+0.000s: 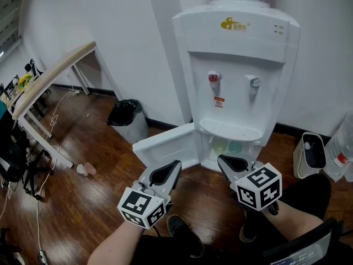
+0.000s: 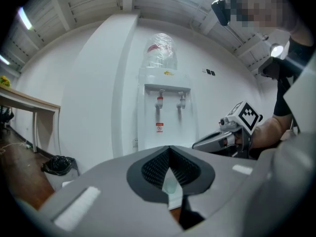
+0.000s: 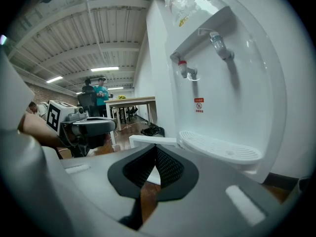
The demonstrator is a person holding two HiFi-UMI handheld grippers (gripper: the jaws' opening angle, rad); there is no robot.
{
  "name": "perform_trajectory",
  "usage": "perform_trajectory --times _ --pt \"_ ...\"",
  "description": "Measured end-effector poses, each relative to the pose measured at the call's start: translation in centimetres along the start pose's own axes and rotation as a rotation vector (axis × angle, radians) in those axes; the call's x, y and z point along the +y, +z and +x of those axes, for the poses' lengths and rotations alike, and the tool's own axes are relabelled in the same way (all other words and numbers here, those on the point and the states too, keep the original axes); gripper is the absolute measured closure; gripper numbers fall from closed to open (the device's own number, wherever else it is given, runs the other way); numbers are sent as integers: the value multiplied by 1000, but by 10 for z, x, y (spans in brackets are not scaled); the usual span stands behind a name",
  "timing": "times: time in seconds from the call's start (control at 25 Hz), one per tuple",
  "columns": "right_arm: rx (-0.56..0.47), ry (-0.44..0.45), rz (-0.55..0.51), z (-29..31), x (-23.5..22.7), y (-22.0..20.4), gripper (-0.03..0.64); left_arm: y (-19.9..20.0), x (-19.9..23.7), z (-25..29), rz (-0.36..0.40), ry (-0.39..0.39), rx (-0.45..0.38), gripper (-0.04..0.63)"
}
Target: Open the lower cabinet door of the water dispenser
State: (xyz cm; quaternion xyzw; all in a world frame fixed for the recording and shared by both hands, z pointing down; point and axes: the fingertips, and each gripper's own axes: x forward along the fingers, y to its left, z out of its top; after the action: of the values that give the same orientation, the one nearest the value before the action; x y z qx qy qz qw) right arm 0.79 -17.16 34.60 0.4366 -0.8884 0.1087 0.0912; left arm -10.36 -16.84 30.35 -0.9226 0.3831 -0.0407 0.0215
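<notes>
head view: dispenser [image 1: 237,54] stands against the white wall. its lower door [image 1: 165,147] is swung wide out to the left, low over the wood floor [image 1: 83,203]. the cabinet [image 1: 205,154] is exposed, with two pale cups [image 1: 227,147] inside. the task looks done. left hand-held gripper [image 1: 176,163] sits just before the door's free edge, not touching it. right hand-held gripper [image 1: 220,159] is near the cabinet mouth.

left gripper view: left hand-held gripper [image 2: 170,153] has its jaws slightly parted and empty, a released state. the dispenser is dead ahead.

right gripper view: right hand-held gripper [image 3: 156,151] is clenched shut on nothing. the door shows as a plain white slab, edge-on, below the drip tray [image 3: 219,146].

risks, as judged: the left hand-held gripper is close enough that a careless pull-back could clip the door and swing it shut. the right one could nudge the cups if pushed forward.
</notes>
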Motion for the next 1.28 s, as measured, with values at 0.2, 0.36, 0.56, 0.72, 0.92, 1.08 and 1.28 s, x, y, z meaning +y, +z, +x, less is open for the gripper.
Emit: perform_trajectory --times 0.2,0.36,0.56,0.72,0.92,1.08,1.28 --pt "-4 -18 14 -9 1 -2 614 -2 17 -7 17 17 12 497" --pt "-34 -35 40 -15 5 8 614 3 44 -29 -38 76 -19 497" --pt "-56 -55 51 -21 13 13 614 2 41 -39 -6 54 -8 497" --pt "-66 -62 47 -20 22 18 614 5 32 -42 6 19 -5 497" --pt "-61 -61 75 -16 28 16 614 11 25 -46 15 -33 -5 497" --pt "-74 -48 68 -16 31 27 615 13 37 -39 23 -67 8 497" --pt "-68 -10 83 -22 33 29 615 35 15 -30 70 -91 -15 495"
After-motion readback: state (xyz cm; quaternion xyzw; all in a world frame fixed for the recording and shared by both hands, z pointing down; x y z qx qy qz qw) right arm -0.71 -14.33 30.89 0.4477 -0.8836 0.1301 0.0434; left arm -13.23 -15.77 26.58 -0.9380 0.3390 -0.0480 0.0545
